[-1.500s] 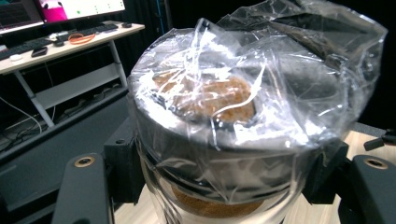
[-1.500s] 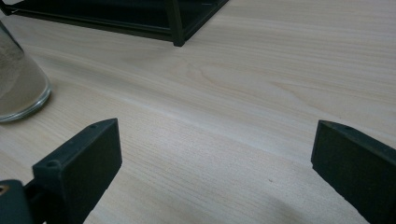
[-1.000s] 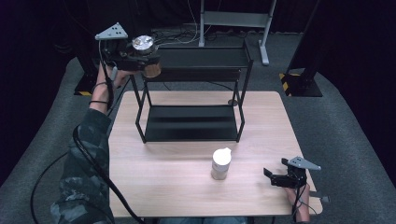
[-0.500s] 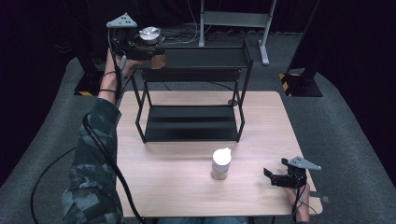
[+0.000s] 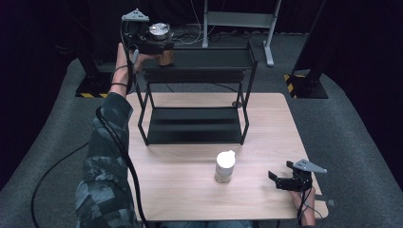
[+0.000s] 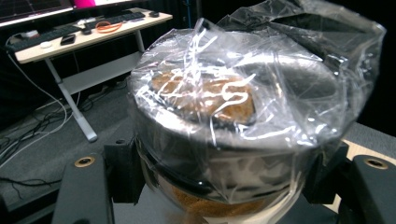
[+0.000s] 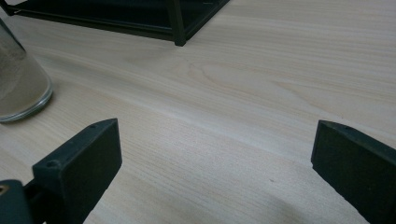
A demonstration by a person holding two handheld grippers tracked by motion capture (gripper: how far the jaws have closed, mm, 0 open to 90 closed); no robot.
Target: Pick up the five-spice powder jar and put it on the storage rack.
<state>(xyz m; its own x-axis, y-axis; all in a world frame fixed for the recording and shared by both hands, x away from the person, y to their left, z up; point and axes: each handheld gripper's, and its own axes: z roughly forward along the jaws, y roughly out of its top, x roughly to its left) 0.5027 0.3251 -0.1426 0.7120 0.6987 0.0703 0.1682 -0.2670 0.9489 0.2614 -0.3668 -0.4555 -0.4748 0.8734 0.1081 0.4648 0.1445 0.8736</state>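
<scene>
- Lower part of the jar (image 6: 233, 140) cut off by the bottom edge of the left gripper view; contents blurred behind crinkled plastic wrap (image 6: 299, 60), brown and grainy but not identifiable.
- Glass container (image 7: 18, 79) cropped by the left edge of the right gripper view, its top out of frame.
- Black rack (image 7: 140, 16) reduced to a corner at the top edge there.
- Near edge of the worktop (image 5: 266, 199) partly hidden behind the camouflage sleeve (image 5: 107, 166) in the high view.
- White-topped container (image 5: 224, 167) too small for any label to be read.

White-lidded jar (image 5: 224, 166) on wooden table (image 5: 266, 123); desk (image 6: 88, 35) behind.
</scene>
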